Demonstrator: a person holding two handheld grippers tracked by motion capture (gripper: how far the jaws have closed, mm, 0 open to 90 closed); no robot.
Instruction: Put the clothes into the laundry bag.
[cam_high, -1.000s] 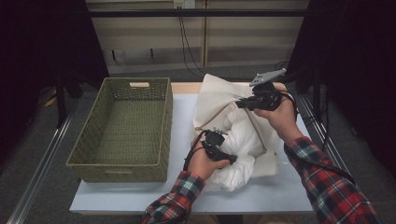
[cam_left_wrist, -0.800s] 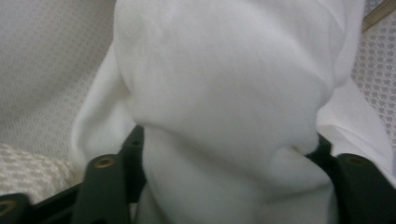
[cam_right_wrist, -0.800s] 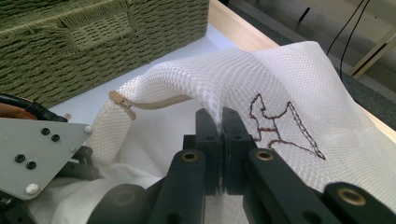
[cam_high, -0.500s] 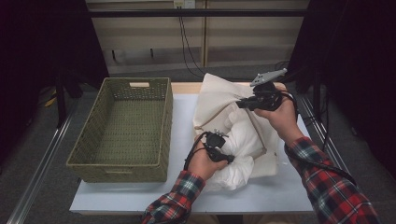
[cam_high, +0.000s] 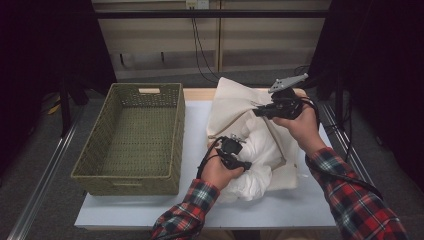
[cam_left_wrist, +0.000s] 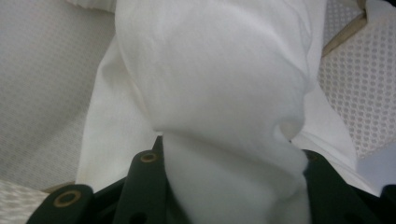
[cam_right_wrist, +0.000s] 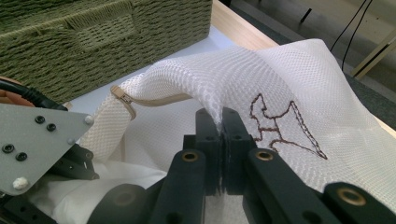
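The right gripper (cam_right_wrist: 223, 122) has its jaws pressed together on a fold of the mesh bag (cam_high: 235, 107), holding the bag's upper layer lifted off the surface (cam_high: 200, 210) so the mouth gapes toward the person. The left gripper (cam_high: 239, 159) has just been closing, and in its own view its jaws pinch a thick bunch of white cloth (cam_left_wrist: 219, 84). The cloth lies at the bag's mouth, partly under the raised mesh and partly spilling onto the surface at the near edge; how much of it is already inside the bag is hard to tell from above.

From here the likeliest fault is the mesh slipping out of the right gripper: only a narrow pinch of thin netting sits between the jaws, and a tug from the cloth dragging against the bag would pull it free and let the mouth drop shut. The cloth could also snag on the tan trim (cam_right_wrist: 122, 100) of the opening, or the loose tail could trail over the near edge.

The basket (cam_high: 131, 140) stands well apart to the left, so that side offers open surface. On the right the bag reaches close to the surface edge, leaving little room there.
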